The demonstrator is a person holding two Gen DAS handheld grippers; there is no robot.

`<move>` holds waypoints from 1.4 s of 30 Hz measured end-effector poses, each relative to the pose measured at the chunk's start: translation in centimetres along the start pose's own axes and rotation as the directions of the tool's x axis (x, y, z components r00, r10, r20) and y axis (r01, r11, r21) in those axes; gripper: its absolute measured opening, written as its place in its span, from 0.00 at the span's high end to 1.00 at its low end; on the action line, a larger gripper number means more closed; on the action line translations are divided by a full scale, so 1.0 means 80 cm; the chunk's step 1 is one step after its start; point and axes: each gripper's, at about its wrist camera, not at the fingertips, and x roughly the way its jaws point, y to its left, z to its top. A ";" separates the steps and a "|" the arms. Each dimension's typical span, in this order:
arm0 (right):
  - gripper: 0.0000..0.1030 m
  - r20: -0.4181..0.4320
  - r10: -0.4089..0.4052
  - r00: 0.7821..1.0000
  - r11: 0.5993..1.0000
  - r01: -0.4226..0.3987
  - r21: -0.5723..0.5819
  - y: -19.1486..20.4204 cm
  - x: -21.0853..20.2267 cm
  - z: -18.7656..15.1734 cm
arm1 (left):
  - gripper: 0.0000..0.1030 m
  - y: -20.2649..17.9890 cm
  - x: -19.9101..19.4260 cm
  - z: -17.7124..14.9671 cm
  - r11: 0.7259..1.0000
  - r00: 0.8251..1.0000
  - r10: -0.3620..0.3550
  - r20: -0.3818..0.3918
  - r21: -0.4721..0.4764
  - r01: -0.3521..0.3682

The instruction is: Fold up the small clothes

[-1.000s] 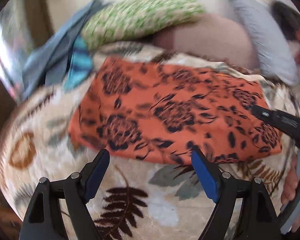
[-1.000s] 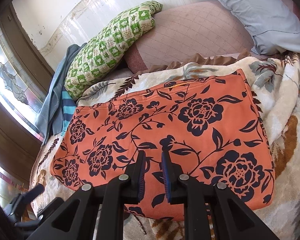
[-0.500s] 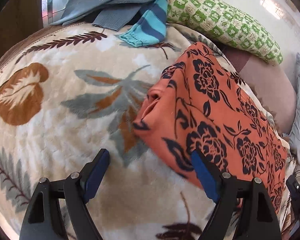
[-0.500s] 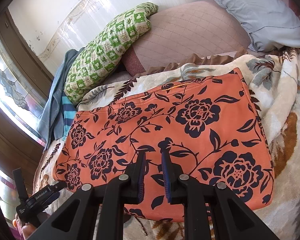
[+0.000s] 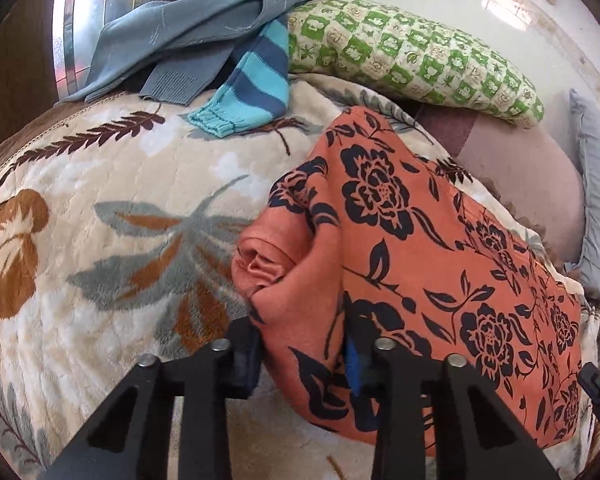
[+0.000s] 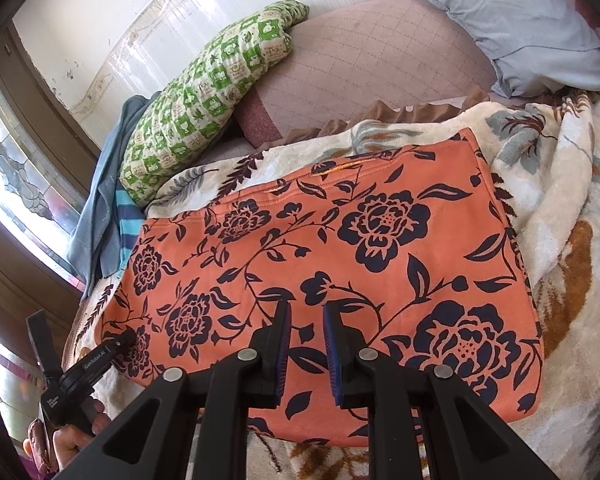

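**A:** Orange floral garment (image 6: 340,264) lies folded flat on the leaf-print blanket (image 5: 100,208), near edge toward the right wrist camera. Left end is bunched up, inner layers showing.

**B:** Left gripper (image 5: 304,356)?

**A:** Clamped on that bunched left corner. Fabric fills the gap between both fingers, blue pad (image 5: 352,360) pressed against it.

**B:** Right gripper (image 6: 306,352)?

**A:** Over the garment's near-middle. Jaws nearly together with a narrow gap, nothing between them that I can see. Can't tell if the tips touch the cloth.

**B:** Any readable text?

**A:** Only on the left gripper's body as seen from the right wrist view: white lettering, looks like "GenRobot.AI". A second line lower down is too small to read. Green checked pillow (image 5: 412,60) has small printed motifs, not legible.

**B:** Surroundings?

**A:** Grey-blue sweater (image 5: 204,32) and blue striped knit sleeve (image 5: 252,88) piled at the blanket's far left, beside the green pillow. Pink quilted cushion (image 6: 372,64) and pale blue pillow (image 6: 520,24) behind the garment.
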 end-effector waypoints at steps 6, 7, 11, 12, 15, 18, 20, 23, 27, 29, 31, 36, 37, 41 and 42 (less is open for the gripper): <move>0.82 -0.049 0.009 0.999 0.999 -0.007 0.047 -0.011 0.016 -0.004 | 0.54 0.001 0.005 0.000 0.999 0.999 -0.039 -0.002 -0.020 0.039; 0.82 -0.053 0.007 0.999 0.999 -0.004 0.048 -0.011 0.017 -0.004 | 0.53 0.000 0.006 0.001 0.999 0.999 -0.041 0.001 -0.018 0.041; 0.82 -0.055 0.006 0.998 0.999 -0.003 0.052 -0.013 0.015 -0.004 | 0.71 -0.003 0.003 0.000 1.000 1.000 -0.010 0.022 0.010 0.010; 0.82 -0.054 0.004 0.999 0.999 -0.001 0.053 -0.013 0.016 -0.004 | 0.75 -0.003 0.001 0.001 1.000 1.000 -0.020 0.024 0.011 0.020; 0.82 -0.051 0.007 0.999 0.998 -0.004 0.062 -0.016 0.014 -0.002 | 0.82 -0.008 -0.006 0.003 0.999 0.999 -0.019 0.045 0.041 0.017; 0.82 -0.049 0.010 0.999 0.998 -0.006 0.066 -0.021 0.013 -0.001 | 0.84 -0.021 -0.027 0.003 0.996 0.995 -0.030 0.095 0.086 0.022; 0.82 -0.040 0.005 0.999 0.998 -0.002 0.067 -0.025 0.011 0.002 | 0.85 -0.035 -0.047 0.004 0.988 0.989 -0.052 0.136 0.149 0.031; 0.82 -0.014 0.003 1.000 0.994 -0.002 0.106 -0.040 0.004 0.011 | 0.86 -0.058 -0.076 0.003 0.975 0.982 -0.088 0.169 0.214 0.050; 0.82 0.026 0.026 0.999 0.966 -0.032 0.258 -0.089 -0.008 0.024 | 0.86 -0.107 -0.109 0.003 0.950 0.972 -0.150 0.180 0.297 0.092; 0.82 0.050 0.034 0.998 0.943 -0.049 0.329 -0.115 -0.015 0.028 | 0.86 -0.138 -0.121 0.003 0.935 0.968 -0.178 0.174 0.338 0.111; 0.82 0.075 0.041 0.996 0.919 -0.067 0.390 -0.139 -0.025 0.032 | 0.86 -0.178 -0.132 0.000 0.914 0.965 -0.211 0.157 0.383 0.137; 0.82 0.164 0.035 0.986 0.838 -0.118 0.532 -0.210 -0.057 0.042 | 0.86 -0.286 -0.142 -0.033 0.848 0.957 -0.269 0.111 0.498 0.181; 0.82 0.182 0.029 0.983 0.818 -0.128 0.560 -0.225 -0.063 0.043 | 0.86 -0.313 -0.141 -0.047 0.826 0.955 -0.281 0.095 0.531 0.190; 0.80 0.237 -0.022 0.971 0.754 -0.139 0.642 -0.279 -0.088 0.040 | 0.84 -0.403 -0.115 -0.124 0.713 0.958 -0.287 0.002 0.668 0.212; 0.80 0.241 -0.035 0.970 0.742 -0.136 0.656 -0.289 -0.091 0.039 | 0.81 -0.416 -0.101 -0.143 0.697 0.967 -0.253 -0.015 0.691 0.193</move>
